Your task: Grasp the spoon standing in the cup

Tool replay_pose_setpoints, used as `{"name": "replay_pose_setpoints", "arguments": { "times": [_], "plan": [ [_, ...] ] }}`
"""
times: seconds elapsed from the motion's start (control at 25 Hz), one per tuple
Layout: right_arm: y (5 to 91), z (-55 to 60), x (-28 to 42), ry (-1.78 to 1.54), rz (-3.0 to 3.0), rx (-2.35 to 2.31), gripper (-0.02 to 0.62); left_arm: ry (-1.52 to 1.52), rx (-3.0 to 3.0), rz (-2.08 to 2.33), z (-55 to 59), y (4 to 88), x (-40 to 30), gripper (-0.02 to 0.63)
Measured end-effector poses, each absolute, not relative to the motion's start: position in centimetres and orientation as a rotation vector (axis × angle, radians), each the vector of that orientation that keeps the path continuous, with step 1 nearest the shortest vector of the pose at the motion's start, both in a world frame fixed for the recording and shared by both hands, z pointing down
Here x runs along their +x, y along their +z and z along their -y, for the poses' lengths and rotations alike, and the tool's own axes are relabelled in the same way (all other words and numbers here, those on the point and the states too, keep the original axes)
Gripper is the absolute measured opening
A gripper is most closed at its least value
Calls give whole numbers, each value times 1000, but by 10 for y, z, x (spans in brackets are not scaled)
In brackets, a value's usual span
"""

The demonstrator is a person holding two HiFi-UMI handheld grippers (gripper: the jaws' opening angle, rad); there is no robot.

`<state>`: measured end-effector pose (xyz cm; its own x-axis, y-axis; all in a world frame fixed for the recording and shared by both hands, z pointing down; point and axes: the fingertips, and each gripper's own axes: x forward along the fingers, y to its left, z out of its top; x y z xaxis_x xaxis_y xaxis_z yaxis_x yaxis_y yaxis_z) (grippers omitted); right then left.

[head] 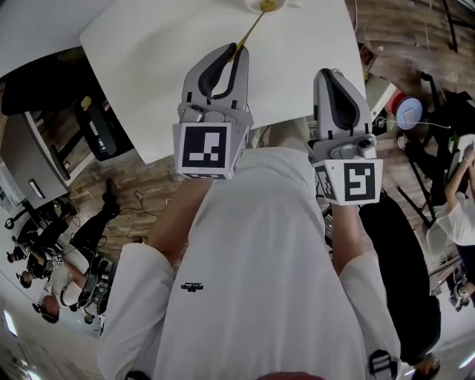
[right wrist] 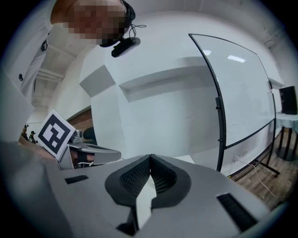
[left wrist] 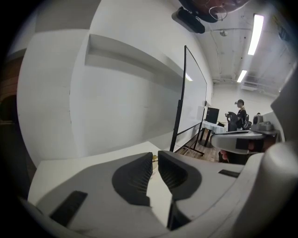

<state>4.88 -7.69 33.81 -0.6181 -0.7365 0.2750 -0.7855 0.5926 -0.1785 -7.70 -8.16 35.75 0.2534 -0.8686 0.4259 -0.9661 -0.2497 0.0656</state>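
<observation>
A cup stands on the white table, cut off by the head view's top edge. A thin yellow spoon leans out of it toward me. My left gripper is at the spoon's handle end, jaws nearly together and shut on it. In the left gripper view a small yellow bit of the spoon shows between the tips of the left gripper. My right gripper hovers over the table's near edge to the right, shut on nothing; the tips of the right gripper meet.
A whiteboard on a black stand rises beyond the table, also in the right gripper view. A black chair stands at my right, a dark cabinet at the table's left. People sit at the left.
</observation>
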Motion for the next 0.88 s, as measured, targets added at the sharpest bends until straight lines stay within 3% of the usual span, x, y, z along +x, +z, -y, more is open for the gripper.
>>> {"name": "replay_pose_setpoints", "arguments": {
  "times": [0.88],
  "plan": [
    [289,38,50,259,2577,1349,5,315,2270,1746,0,289,-109,43]
  ]
}}
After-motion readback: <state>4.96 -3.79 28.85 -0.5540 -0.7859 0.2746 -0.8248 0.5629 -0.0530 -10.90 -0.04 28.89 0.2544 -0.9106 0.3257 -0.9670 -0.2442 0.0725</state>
